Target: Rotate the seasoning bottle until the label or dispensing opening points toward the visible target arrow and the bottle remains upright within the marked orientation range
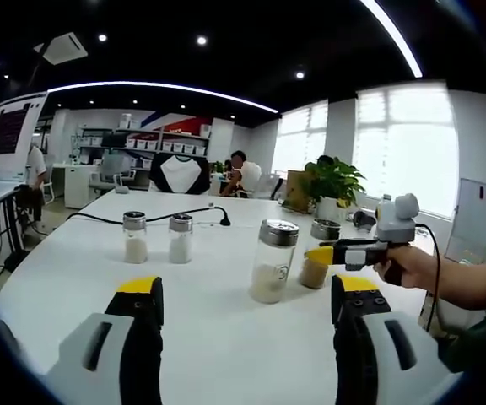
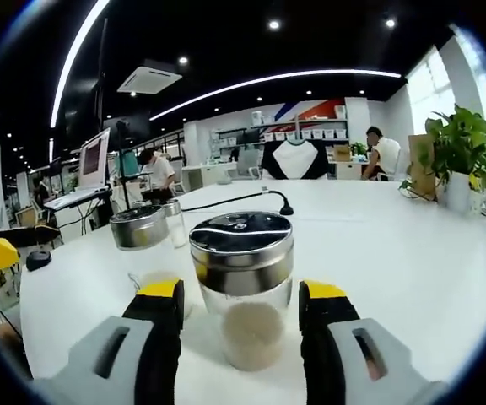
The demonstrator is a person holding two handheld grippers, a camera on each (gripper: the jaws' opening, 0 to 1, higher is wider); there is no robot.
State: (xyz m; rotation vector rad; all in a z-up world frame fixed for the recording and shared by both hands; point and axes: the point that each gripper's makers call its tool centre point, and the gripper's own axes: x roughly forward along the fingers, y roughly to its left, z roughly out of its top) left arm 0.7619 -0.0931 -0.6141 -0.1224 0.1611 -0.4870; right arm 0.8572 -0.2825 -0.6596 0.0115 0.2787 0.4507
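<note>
Glass bottles stand upright on a white table (image 1: 74,270), four of them in the left gripper view: two small ones side by side on the far left, a taller one (image 1: 272,261) with pale powder near the middle, and a bottle (image 1: 317,255) with a tan filling just beyond it to the right. In that view the right gripper (image 1: 321,252) comes in from the right, held in a hand (image 1: 412,266), its yellow tips reaching to that tan bottle; whether the tips touch the glass there I cannot tell. In the right gripper view the same bottle (image 2: 243,287) sits between the yellow-tipped jaws, which stand spread on either side of it, each with a thin gap to the glass, so nothing is pinched yet. Its metal lid faces the camera, and another steel-lidded bottle (image 2: 140,232) stands just behind it to the left. I judge the jaws bracket the body low and level so that a squeeze and a twist would turn the bottle about its own axis without tipping it. The left gripper (image 1: 247,312) hangs back over the near table edge, jaws wide apart and holding nothing, probably kept clear so it does not knock the others. No target arrow or marked range can be made out on the table.
</note>
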